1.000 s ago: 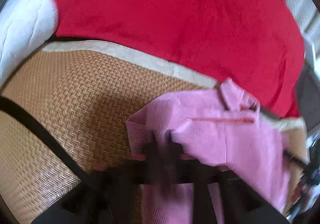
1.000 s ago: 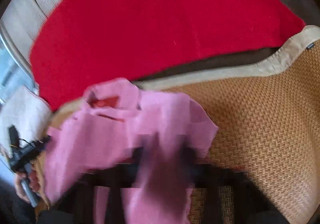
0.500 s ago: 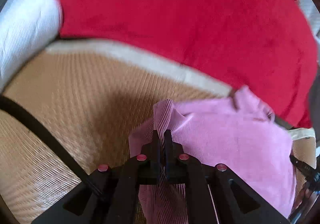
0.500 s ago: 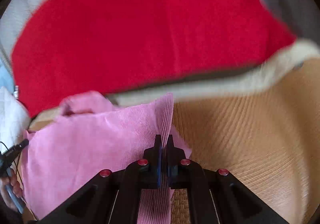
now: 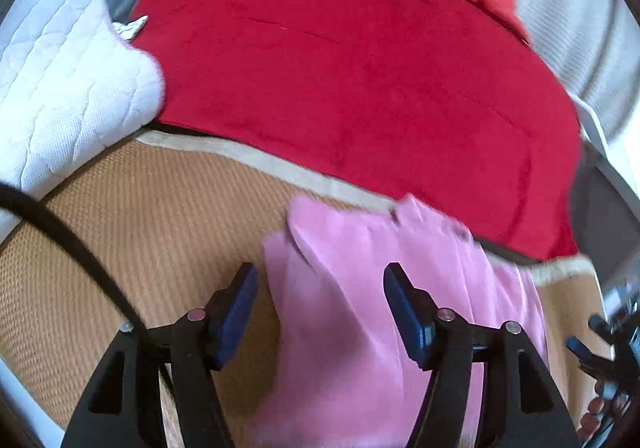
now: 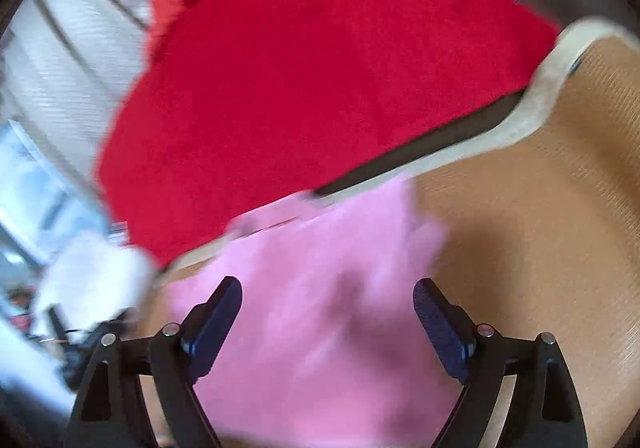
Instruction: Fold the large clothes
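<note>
A pink ribbed garment [image 5: 372,308] lies folded on the tan woven mat [image 5: 132,216], its collar end toward the red blanket. My left gripper [image 5: 320,288] is open above the garment's left edge, holding nothing. In the right wrist view the same pink garment [image 6: 320,308] lies under my right gripper [image 6: 328,304], which is open and empty above its right part. The right wrist view is blurred. The right gripper also shows at the edge of the left wrist view [image 5: 600,340].
A large red blanket [image 5: 360,68] covers the far side behind the mat's beige border [image 5: 256,156]. A white quilted cushion [image 5: 60,80] lies at the far left. The woven mat [image 6: 540,228] extends right of the garment. A black cable [image 5: 72,244] crosses the left.
Both grippers were shut on the pink garment's edges half a second ago; both have opened and let it go. The garment now lies flat on the mat.
</note>
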The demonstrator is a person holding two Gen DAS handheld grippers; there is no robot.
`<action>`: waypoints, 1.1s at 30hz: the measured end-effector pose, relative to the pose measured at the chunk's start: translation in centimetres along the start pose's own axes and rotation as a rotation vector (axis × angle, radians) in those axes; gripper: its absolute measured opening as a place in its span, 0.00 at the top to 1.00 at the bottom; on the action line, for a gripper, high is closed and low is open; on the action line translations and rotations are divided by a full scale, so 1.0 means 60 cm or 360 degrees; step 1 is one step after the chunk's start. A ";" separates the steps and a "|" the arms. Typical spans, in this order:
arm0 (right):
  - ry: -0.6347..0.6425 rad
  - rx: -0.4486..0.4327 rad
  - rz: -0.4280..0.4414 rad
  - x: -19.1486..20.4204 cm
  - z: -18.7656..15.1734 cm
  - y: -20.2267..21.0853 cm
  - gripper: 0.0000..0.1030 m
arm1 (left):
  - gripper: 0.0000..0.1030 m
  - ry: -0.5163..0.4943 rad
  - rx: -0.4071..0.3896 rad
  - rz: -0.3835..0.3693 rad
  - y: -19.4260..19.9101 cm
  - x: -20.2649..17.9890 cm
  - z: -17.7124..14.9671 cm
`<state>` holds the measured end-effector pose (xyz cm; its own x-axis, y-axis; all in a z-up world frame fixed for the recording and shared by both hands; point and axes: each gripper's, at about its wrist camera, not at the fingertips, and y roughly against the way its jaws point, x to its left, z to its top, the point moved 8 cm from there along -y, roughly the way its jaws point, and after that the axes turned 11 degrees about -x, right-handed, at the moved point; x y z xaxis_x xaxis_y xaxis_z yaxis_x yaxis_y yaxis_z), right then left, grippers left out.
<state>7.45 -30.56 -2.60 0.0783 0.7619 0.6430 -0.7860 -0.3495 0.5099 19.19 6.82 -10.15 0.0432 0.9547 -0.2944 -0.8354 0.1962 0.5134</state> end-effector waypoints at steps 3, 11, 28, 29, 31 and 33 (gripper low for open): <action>-0.0157 0.0154 0.0156 -0.002 -0.072 -0.017 0.13 | 0.35 -0.0124 0.0119 0.0061 -0.013 0.002 -0.069; -0.0206 0.0073 -0.0126 -0.093 -0.073 0.019 0.19 | 0.33 -0.0199 0.0206 0.0369 -0.021 0.096 -0.098; -0.0540 0.0072 0.0088 -0.078 -0.204 0.080 0.18 | 0.33 0.0073 0.0322 0.0290 -0.025 0.116 -0.152; -0.0601 0.0048 0.0071 -0.092 -0.203 0.085 0.18 | 0.33 0.0040 0.0303 0.0319 -0.018 0.114 -0.149; -0.0679 -0.0005 0.0051 -0.115 -0.196 0.095 0.18 | 0.33 0.0017 0.0264 0.0363 -0.005 0.111 -0.140; -0.0691 -0.0018 0.0047 -0.120 -0.191 0.096 0.18 | 0.33 0.0030 0.0217 0.0379 0.010 0.101 -0.129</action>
<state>-4.67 -31.84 -10.84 0.3045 0.4505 0.8392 -0.7982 -0.3601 0.4829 14.70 10.97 -17.86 -0.1569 0.9735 -0.1663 -0.7391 -0.0041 0.6736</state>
